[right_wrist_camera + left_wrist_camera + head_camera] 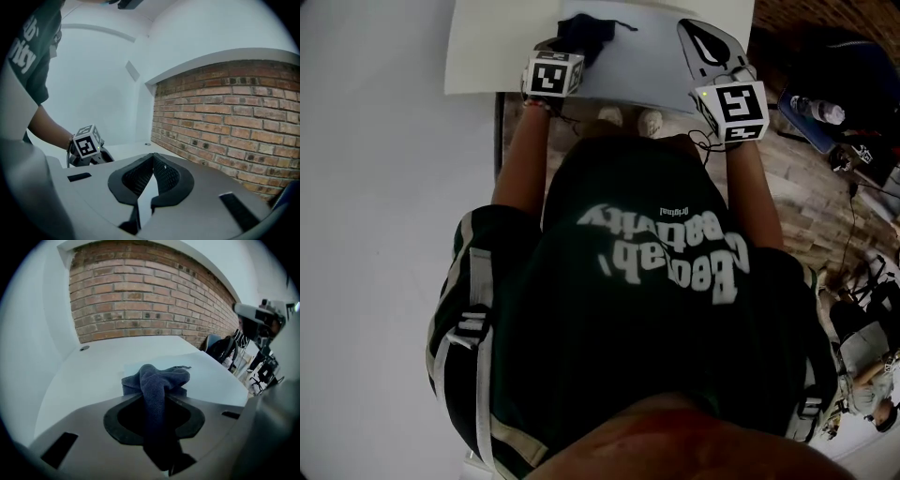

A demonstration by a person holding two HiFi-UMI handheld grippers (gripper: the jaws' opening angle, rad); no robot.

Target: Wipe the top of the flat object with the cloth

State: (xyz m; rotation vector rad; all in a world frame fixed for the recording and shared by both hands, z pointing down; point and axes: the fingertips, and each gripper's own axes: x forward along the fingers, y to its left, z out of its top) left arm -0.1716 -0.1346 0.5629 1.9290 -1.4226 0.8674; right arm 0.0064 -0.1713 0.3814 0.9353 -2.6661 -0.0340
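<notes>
Closest in, the head view is filled by the person's dark shirt (647, 309), with both bare forearms reaching up towards the table (487, 47). The left gripper (155, 401) has its jaws clamped on a dark blue cloth (161, 376). A thick fold runs right down between them, and the rest bunches up in a heap just past the tips. That heap sits on the flat object (213, 373), a pale sheet lying on the white table, near the sheet's front-left part. The right gripper (151, 161) has its jaws pressed together at the tips, with nothing between them.

The wipe looks ready to start. To do it well, I'd keep the bunched cloth flat against the sheet and sweep in long overlapping strokes away from the body. I'd also use the right gripper to pin the sheet's edge, since a light sheet may slide or lift under the drag.

Only the left gripper view proves the pinch, because from above the cloth hides the jaws. Only the head view shows both grippers at the sheet's near edge. The right gripper view misses the cloth altogether, catching the left gripper's marker cube (86, 143) and, farthest off, the brick wall (225, 122).
</notes>
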